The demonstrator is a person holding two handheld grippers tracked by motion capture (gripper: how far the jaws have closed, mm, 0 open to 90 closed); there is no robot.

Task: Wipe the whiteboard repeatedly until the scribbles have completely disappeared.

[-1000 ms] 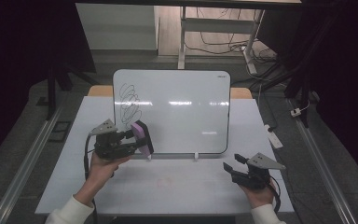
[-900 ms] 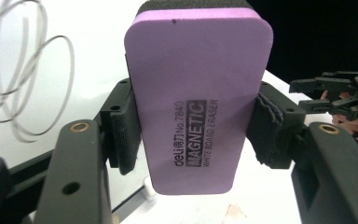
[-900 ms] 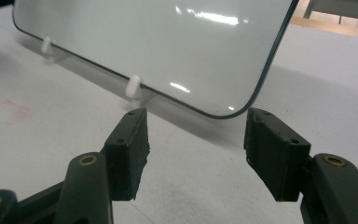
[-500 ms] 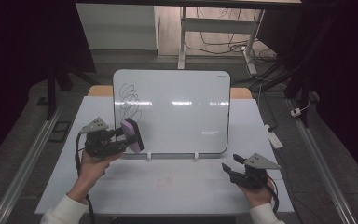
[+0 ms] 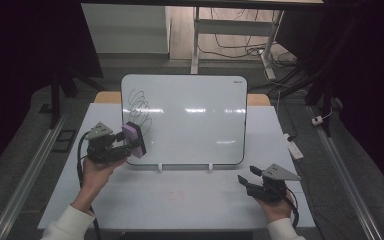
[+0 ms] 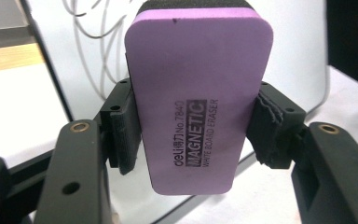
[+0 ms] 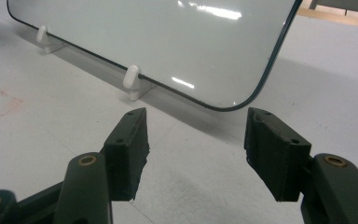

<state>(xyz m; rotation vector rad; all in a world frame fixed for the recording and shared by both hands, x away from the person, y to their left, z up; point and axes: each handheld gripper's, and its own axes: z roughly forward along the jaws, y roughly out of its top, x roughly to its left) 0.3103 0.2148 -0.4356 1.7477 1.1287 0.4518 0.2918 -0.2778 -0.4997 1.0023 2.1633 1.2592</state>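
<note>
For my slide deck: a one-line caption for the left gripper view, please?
Left gripper clamps a purple magnetic whiteboard eraser in front of the scribbled whiteboard.

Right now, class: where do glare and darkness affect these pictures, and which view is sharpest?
High view: ceiling lights glare in streaks across the whiteboard, and the room's edges fall nearly black. Right gripper view: the same glare streaks the board. Left gripper view: sharpest on the purple eraser, its print readable; the scribbles behind are soft.
</note>
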